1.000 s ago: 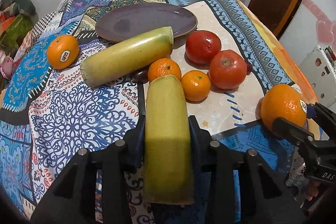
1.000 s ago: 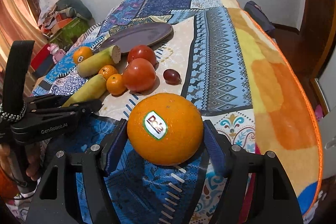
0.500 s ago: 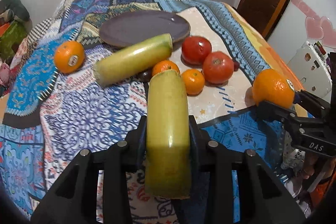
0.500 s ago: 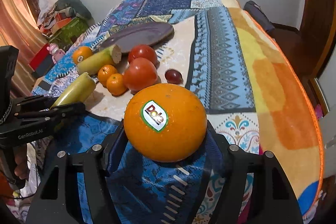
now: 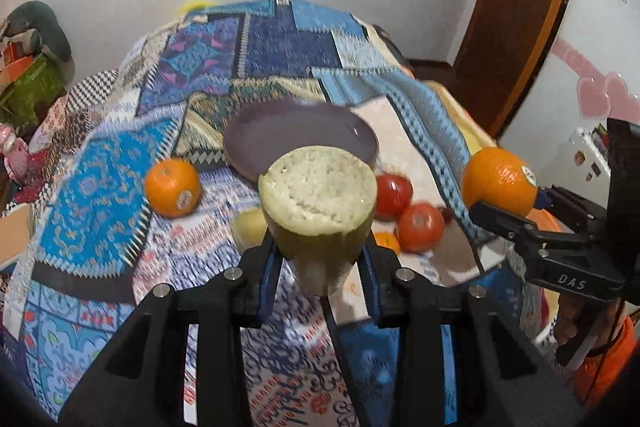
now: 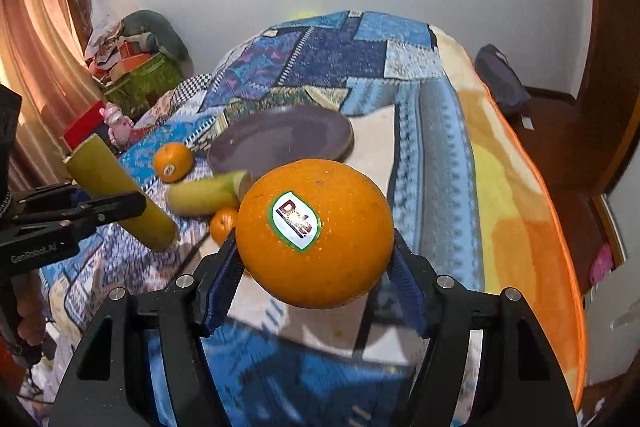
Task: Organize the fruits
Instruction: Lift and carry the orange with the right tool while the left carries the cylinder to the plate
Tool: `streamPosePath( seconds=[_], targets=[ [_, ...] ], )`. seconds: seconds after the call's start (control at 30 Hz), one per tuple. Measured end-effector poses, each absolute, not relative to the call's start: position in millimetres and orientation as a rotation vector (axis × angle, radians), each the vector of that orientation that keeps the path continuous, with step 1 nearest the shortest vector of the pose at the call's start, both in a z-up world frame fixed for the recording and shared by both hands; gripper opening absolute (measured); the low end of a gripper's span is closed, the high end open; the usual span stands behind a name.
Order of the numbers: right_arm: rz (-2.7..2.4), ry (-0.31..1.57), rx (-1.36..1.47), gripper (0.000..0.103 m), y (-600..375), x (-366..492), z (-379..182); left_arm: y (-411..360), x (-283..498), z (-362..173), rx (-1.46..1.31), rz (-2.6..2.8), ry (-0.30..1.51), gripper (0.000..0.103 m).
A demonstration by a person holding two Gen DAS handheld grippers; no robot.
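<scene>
My left gripper (image 5: 318, 247) is shut on a yellow-green cut fruit piece (image 5: 318, 191), held above the patterned cloth with its pale cut end facing the camera. In the right wrist view the same piece (image 6: 120, 199) tilts in the left gripper (image 6: 112, 205). My right gripper (image 6: 316, 267) is shut on a big stickered orange (image 6: 316, 239), also lifted; this orange (image 5: 498, 181) shows at the right of the left wrist view. A purple plate (image 5: 300, 131) lies beyond. On the cloth lie a second yellow-green piece (image 6: 204, 193), another stickered orange (image 5: 173, 187) and a mandarin (image 6: 223, 225).
Two tomatoes (image 5: 394, 190) (image 5: 420, 227) and a dark grape (image 5: 447, 214) sit right of the plate. The cloth-covered surface drops away at its orange right edge (image 6: 552, 227). Clutter and a green box (image 6: 136, 79) stand at the left, a wooden door (image 5: 520, 7) at the right.
Both grippers have risen off the cloth with their fruit. The yellow-green piece has tipped so its cut end faces the left camera. The table fruit now sits lower and farther in both views.
</scene>
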State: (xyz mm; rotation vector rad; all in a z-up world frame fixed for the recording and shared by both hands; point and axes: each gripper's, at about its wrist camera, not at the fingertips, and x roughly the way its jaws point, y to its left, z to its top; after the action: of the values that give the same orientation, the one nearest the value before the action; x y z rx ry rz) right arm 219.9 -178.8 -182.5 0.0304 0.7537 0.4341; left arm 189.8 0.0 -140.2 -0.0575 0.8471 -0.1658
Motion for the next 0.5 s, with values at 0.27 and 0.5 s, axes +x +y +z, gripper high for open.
streamPosePath(
  seconds=[0.27,0.5],
  targets=[
    [0.443,0.716,0.031,0.065,-165,247,-170,20,219,-117,-0.076,-0.128,0.779,0.035],
    [0.452,0.699,0.018,0.065,-152,272,-165,34,253,-112,-0.079,-0.098,0.751,0.035]
  ],
)
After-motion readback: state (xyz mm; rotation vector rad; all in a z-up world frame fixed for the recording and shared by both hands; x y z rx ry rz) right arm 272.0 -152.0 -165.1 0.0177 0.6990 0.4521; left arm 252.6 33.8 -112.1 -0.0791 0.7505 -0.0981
